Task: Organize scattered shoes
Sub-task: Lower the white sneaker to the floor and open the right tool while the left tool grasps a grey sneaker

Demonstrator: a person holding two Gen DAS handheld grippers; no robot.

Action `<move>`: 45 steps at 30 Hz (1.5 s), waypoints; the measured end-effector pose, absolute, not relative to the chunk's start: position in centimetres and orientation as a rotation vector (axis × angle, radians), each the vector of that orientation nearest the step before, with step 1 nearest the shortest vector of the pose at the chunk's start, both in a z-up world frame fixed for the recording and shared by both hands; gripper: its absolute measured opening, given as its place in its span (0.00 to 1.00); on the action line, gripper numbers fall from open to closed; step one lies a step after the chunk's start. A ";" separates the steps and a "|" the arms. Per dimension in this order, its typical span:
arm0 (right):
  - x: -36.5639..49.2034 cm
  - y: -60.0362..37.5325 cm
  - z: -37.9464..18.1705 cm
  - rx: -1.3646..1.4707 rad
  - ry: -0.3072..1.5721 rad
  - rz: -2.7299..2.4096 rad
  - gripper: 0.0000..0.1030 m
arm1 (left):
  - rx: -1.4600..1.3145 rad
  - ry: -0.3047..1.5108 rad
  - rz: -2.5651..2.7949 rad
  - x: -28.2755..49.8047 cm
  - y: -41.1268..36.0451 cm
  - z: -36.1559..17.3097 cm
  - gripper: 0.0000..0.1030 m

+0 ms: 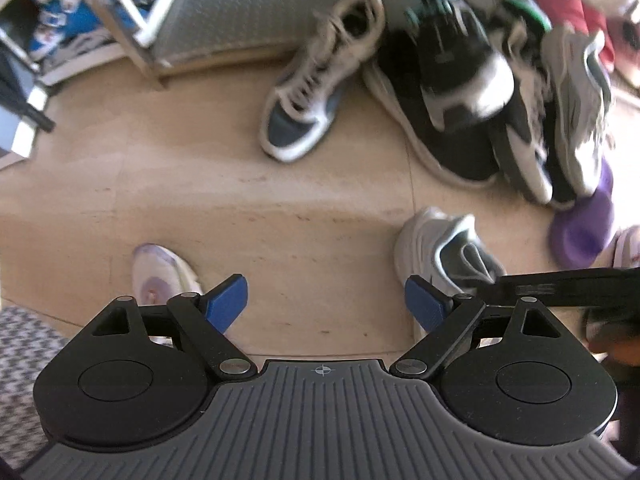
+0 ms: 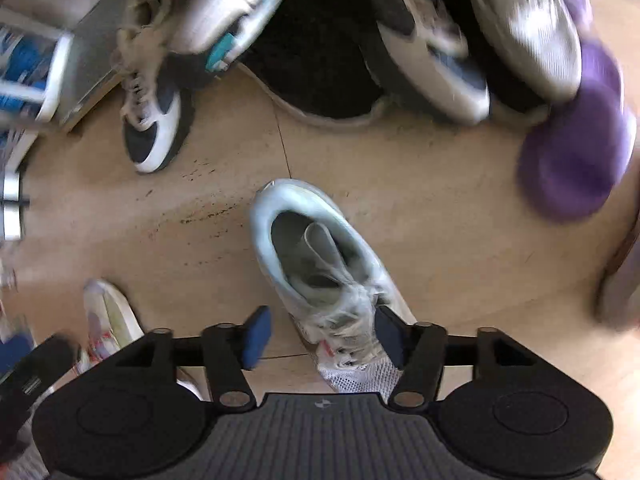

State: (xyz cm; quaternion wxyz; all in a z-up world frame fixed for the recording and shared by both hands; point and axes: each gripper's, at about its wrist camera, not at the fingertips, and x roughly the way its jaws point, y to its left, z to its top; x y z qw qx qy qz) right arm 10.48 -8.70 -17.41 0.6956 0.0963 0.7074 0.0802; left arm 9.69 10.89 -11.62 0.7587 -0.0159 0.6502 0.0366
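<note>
My left gripper (image 1: 326, 304) points down at bare tan floor, open, with nothing between its blue pads. A white and lilac shoe (image 1: 160, 272) lies just left of it, and a white and grey sneaker (image 1: 440, 252) just right. In the right wrist view that white and grey sneaker (image 2: 320, 248) stands upright under my right gripper (image 2: 323, 336). The gripper is open and its pads straddle the laces; the left pad (image 2: 256, 336) stands clear of the shoe. The lilac shoe (image 2: 108, 316) lies at the lower left.
A blue and white sneaker (image 1: 304, 92) lies ahead, beside a pile of several dark and grey shoes (image 1: 480, 92). Purple slippers (image 2: 576, 152) sit at the right. A metal rack (image 1: 248, 8) stands at the back. A patterned rug (image 1: 24, 340) lies at the lower left.
</note>
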 end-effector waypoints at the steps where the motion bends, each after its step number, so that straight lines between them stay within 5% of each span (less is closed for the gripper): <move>1: 10.6 -9.0 -16.9 0.188 1.575 0.195 0.60 | -0.044 1.443 0.051 9.9 10.4 -12.7 0.72; 3: 11.0 -10.8 -15.3 0.137 1.560 0.218 0.61 | -0.087 1.469 0.004 10.2 9.8 -13.8 0.64; 14: 12.8 -17.8 -14.3 0.417 1.528 0.155 0.64 | -0.094 1.555 0.009 13.8 3.5 -21.5 0.59; 18: 12.8 -18.5 -15.1 0.462 1.548 0.133 0.66 | 0.115 1.576 -0.005 13.5 1.6 -24.2 0.46; 20: 12.9 -19.2 -15.3 0.480 1.548 0.105 0.68 | 0.218 1.570 -0.074 13.2 1.1 -24.4 0.23; 35: 12.6 -19.0 -16.2 0.417 1.558 0.090 0.70 | 0.545 1.584 -0.356 9.8 0.9 -24.8 0.19; 45: 13.1 -18.6 -16.1 0.366 1.535 0.090 0.70 | 0.390 1.679 -0.270 8.6 1.9 -25.4 0.18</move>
